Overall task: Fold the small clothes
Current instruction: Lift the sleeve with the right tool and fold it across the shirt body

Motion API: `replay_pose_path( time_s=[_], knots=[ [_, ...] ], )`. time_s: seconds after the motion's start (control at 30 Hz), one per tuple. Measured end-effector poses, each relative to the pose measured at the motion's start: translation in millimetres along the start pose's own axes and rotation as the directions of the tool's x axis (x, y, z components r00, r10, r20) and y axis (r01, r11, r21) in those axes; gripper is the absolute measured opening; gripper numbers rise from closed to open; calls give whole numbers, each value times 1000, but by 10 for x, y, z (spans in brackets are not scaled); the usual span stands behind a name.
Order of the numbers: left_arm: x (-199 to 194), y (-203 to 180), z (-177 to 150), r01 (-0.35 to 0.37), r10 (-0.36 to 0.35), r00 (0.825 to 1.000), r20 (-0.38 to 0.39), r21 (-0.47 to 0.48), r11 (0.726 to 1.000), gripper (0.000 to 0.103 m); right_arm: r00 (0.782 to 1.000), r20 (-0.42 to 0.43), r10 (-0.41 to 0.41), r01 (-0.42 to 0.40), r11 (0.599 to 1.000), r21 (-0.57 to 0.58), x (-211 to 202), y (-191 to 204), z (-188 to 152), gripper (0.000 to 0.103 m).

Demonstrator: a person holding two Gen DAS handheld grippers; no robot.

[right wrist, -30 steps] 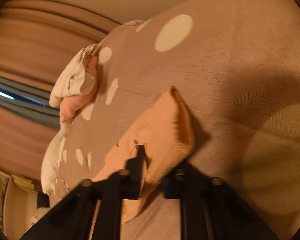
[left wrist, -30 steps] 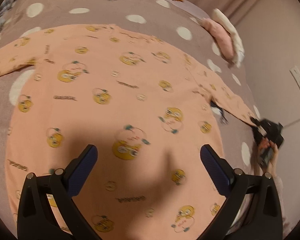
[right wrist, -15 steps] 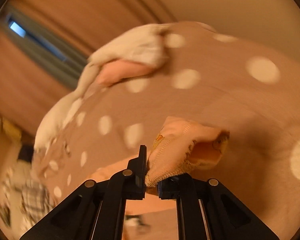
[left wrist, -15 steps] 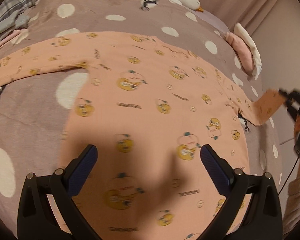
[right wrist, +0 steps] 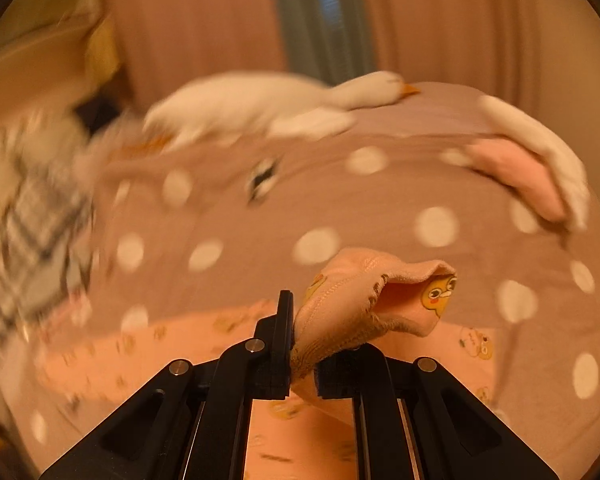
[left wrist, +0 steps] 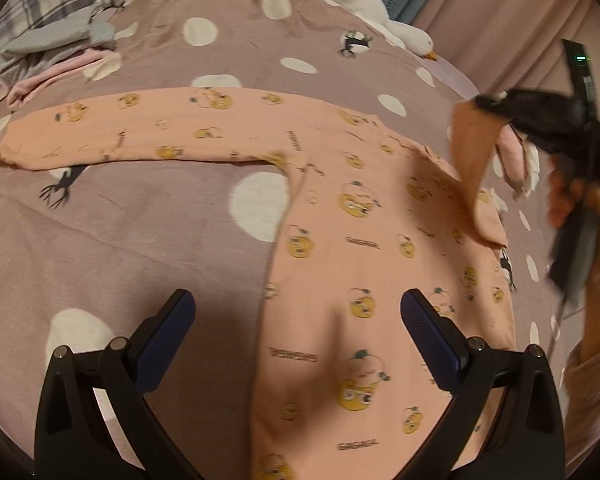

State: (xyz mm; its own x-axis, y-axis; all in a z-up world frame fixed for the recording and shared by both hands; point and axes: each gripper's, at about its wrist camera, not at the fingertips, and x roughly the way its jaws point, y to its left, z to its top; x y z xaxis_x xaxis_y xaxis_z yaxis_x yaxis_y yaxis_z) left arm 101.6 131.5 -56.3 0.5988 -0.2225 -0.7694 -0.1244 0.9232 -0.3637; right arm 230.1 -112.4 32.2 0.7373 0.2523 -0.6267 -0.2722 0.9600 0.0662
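A peach long-sleeved top (left wrist: 364, 240) with yellow cartoon faces lies flat on the bed, its left sleeve (left wrist: 140, 136) stretched out to the left. My left gripper (left wrist: 298, 332) is open and empty above the top's lower left edge. My right gripper (right wrist: 302, 360) is shut on the cuff of the right sleeve (right wrist: 364, 300) and holds it lifted off the bed. In the left wrist view the right gripper (left wrist: 500, 108) shows at the right with the raised sleeve (left wrist: 472, 148) hanging from it over the body of the top.
The bed has a mauve cover with white dots (left wrist: 140, 240). A white goose plush (left wrist: 364, 4) lies at the far edge. Plaid, grey and pink clothes (left wrist: 52, 36) are piled at the far left. A pink and white bundle (left wrist: 516, 152) lies at the right edge. Curtains (right wrist: 420, 20) hang behind.
My right gripper has lifted the right sleeve cuff off the bed and swung it up and inward over the top. My left gripper has shifted left, still open.
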Motion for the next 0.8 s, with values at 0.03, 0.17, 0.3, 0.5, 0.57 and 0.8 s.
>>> replay_pose_path(
  time_s=[0.03,0.17,0.3,0.5,0.57,0.8],
  knots=[
    [-4,43,0,-3,3,1000,0,-8,1000,103,1000,-16,-8,7,999,-33,94,136,-55,10],
    [6,194,28,-22,22,1000,2,-33,999,103,996,-82,-38,23,984,-179,468,652,-404,10],
    [7,302,54,-27,28,1000,7,-61,998,103,986,-145,-82,36,955,-294,676,986,-686,11],
    [14,397,139,-41,43,999,17,-105,994,103,981,-196,-10,-65,927,-368,616,1117,-851,54],
    [-5,388,184,-45,48,998,28,-104,994,103,978,-183,98,-156,928,-337,427,1046,-795,54],
    [25,178,466,7,2,996,86,-96,995,102,931,-51,363,-362,932,28,-91,30,-730,75]
  ],
)
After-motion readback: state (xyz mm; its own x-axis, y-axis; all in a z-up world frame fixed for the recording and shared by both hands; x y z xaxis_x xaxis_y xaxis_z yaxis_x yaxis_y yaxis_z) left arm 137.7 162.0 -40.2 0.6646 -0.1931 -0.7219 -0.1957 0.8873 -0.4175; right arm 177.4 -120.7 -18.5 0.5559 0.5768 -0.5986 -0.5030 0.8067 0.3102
